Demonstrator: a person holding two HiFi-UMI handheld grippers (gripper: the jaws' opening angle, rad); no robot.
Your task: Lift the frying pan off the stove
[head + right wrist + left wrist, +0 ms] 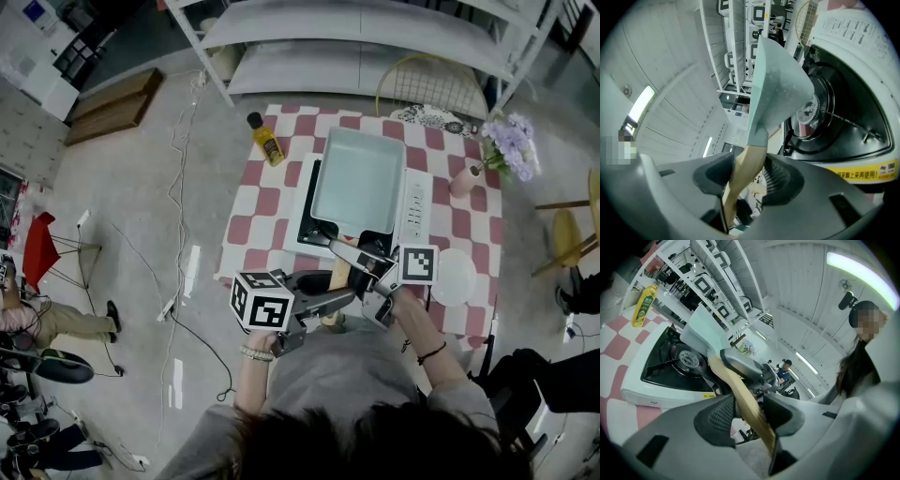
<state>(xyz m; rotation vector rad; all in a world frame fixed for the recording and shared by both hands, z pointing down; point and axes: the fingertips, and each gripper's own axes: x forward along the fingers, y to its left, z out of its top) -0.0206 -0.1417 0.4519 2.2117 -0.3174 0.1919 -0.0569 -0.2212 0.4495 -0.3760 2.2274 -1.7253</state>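
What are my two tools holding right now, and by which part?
The left tool and the right tool are both clamped on the frying pan. Each grips its wooden handle, which sits between the jaws.

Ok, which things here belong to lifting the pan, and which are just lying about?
In the job: frying pan, stove under it, left gripper and right gripper, both with jaws closed on the pan's wooden handle.
Lying about: yellow bottle, white plate, vase of purple flowers, all on the checked tablecloth.
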